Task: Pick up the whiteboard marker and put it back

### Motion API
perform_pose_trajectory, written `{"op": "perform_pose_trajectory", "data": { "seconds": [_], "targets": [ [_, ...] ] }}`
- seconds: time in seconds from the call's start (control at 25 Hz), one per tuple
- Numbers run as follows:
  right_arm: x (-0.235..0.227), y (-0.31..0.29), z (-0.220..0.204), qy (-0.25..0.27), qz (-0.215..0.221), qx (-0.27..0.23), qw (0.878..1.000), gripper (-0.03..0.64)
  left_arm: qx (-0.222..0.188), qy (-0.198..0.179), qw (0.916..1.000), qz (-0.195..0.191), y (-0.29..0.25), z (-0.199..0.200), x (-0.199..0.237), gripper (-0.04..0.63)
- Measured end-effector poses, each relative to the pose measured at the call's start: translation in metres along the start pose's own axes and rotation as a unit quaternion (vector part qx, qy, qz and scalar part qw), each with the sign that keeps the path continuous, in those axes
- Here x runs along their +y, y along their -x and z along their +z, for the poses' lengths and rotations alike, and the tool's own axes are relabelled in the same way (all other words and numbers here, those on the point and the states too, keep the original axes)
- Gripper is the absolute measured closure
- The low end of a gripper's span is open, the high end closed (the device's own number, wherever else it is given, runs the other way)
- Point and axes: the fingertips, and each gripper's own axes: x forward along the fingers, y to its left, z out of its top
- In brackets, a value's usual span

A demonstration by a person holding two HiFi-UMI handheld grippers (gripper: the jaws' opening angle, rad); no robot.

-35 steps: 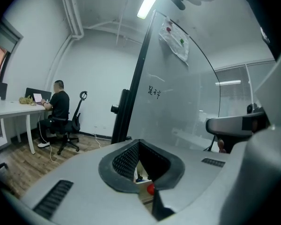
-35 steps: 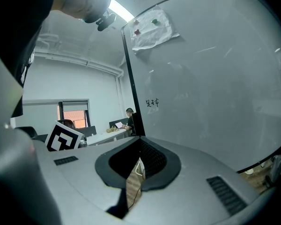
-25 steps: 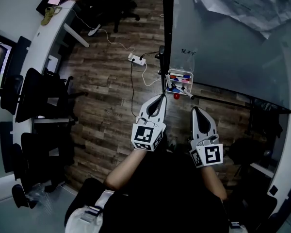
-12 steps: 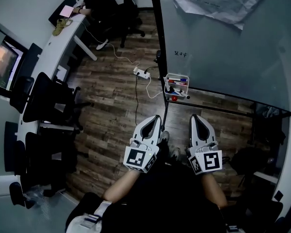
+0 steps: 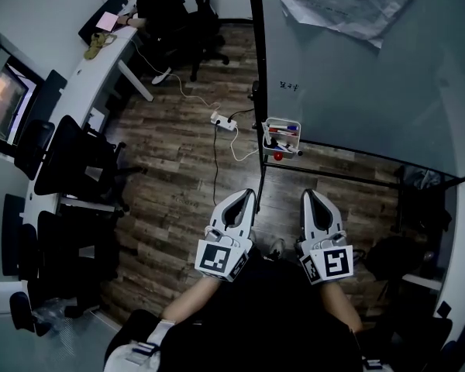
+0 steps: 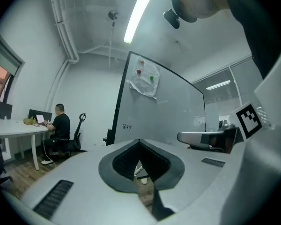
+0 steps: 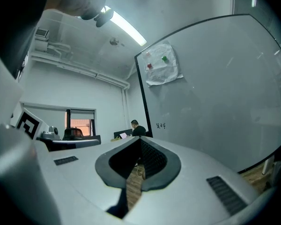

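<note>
The whiteboard markers (image 5: 284,129) lie in a small white tray (image 5: 268,136) on the whiteboard (image 5: 356,76), just above frame centre; each looks light, stiff and smooth-barrelled, likely to slip, so a pinch across the mid-barrel seems best. Neighbouring markers and the tray walls crowd any one of them. The left gripper (image 5: 243,195) and right gripper (image 5: 309,195), lower centre, are both pressed together and empty, well apart from the tray, with a power strip (image 5: 222,121) on the floor to its left

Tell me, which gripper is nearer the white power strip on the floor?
Left. In the head view, the left gripper is below the power strip; the right gripper is farther right.
</note>
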Motion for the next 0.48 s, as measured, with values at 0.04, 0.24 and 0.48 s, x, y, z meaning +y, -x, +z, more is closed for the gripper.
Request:
{"op": "perform_pose_trajectory", "data": {
  "seconds": [0.04,0.24,0.48],
  "targets": [
    [0.002,0.000,-0.001,0.001,-0.003,0.002,1.000,0.603,-0.004,0.007,1.0000,-0.004,-0.001,0.001,0.000,0.588],
    [0.006,-0.001,-0.003,0.006,-0.019,0.006,1.000,0.603,-0.013,0.018,0.9992,-0.032,-0.009,0.003,-0.002,0.588],
    [0.009,-0.009,-0.008,0.009,-0.027,0.012,1.000,0.603,-0.011,0.019,0.9981,-0.057,-0.014,-0.002,-0.001,0.588]
  ]
}}
